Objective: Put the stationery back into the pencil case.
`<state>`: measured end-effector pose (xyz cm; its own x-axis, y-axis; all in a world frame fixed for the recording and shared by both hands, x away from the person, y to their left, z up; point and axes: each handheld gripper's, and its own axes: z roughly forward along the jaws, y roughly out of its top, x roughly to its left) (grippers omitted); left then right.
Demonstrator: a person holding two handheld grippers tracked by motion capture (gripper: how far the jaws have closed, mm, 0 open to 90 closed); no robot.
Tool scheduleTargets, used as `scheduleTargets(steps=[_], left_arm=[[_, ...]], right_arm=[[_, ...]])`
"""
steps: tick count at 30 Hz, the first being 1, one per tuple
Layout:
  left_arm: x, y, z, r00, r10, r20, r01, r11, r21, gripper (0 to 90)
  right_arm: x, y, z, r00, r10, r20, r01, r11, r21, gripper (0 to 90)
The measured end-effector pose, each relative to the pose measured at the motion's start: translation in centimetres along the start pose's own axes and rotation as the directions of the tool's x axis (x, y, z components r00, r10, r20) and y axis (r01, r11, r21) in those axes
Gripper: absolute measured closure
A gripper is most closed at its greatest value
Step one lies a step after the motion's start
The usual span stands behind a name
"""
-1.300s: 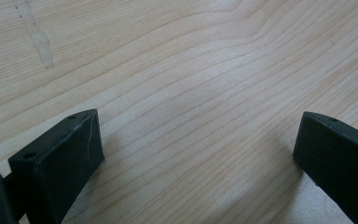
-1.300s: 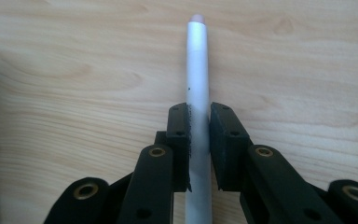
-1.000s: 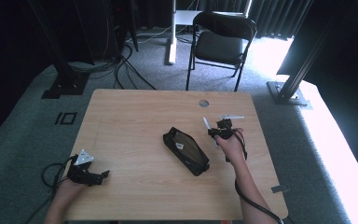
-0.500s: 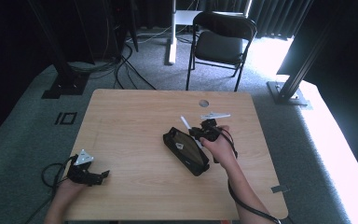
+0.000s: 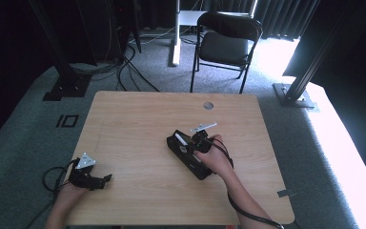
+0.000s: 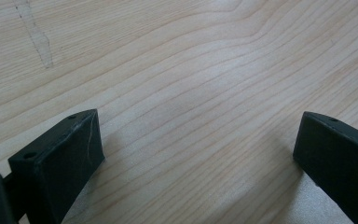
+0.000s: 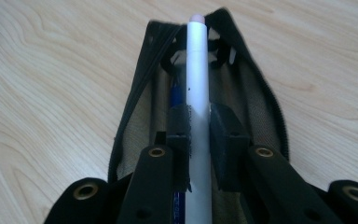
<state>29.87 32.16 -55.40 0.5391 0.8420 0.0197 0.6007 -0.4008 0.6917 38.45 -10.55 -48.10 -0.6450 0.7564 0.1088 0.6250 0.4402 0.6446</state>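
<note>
1. The right hand-held gripper (image 7: 199,135) is clamped on a white pen (image 7: 198,70), which stands lengthwise between the pads and points along the open pencil case (image 7: 256,116). In the high view this gripper (image 5: 190,143) hovers over the far end of the black pencil case (image 5: 190,160), which lies at a slant a little right of the middle of the counter (image 5: 138,119).
2. The pen's tip sits close to the far end of the opening. If it is pushed further along, I judge it could strike the zip edge or the end wall and shove the whole case across the wood, since nothing pins the case down.
3. A blue pen (image 7: 175,100) already lies inside, just beside the white one. Letting go too high or at a tilt could leave the white pen resting across the rim, from where it may roll out.
4. The left hand-held gripper (image 5: 91,177) rests near the counter's near left corner, jaws spread wide with bare wood between them (image 6: 200,154), well apart from the case, so it gives no support now.
5. Open room is generous: the counter is bare all round the case, towards the far edge, the right edge and the left half. The case sits well clear of every edge.
</note>
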Motion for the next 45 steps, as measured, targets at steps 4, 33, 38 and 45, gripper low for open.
scheduleTargets(steps=[4,33,38,45], left_arm=[[0.0,0.0,0.0,1.0000,0.000,0.000,0.000,1.0000,0.001,1.6],[0.0,0.0,0.0,1.0000,0.000,0.000,0.000,1.0000,0.000,1.6],[0.0,0.0,0.0,1.0000,0.000,0.000,0.000,1.0000,0.000,1.6],[0.0,0.0,0.0,1.0000,0.000,0.000,0.000,1.0000,0.000,1.6]], right_arm=[[0.6,0.0,0.8,0.9996,-0.026,0.006,0.026,0.999,0.037,78.3],[-2.9,0.6,-3.3,0.9991,0.042,0.001,-0.041,0.979,-0.199,48.4],[-4.7,-0.6,-4.1,0.9974,0.063,0.036,-0.052,0.970,-0.237,39.0],[-6.4,-2.0,-4.7,0.9899,0.105,0.095,-0.076,0.960,-0.268,33.1]])
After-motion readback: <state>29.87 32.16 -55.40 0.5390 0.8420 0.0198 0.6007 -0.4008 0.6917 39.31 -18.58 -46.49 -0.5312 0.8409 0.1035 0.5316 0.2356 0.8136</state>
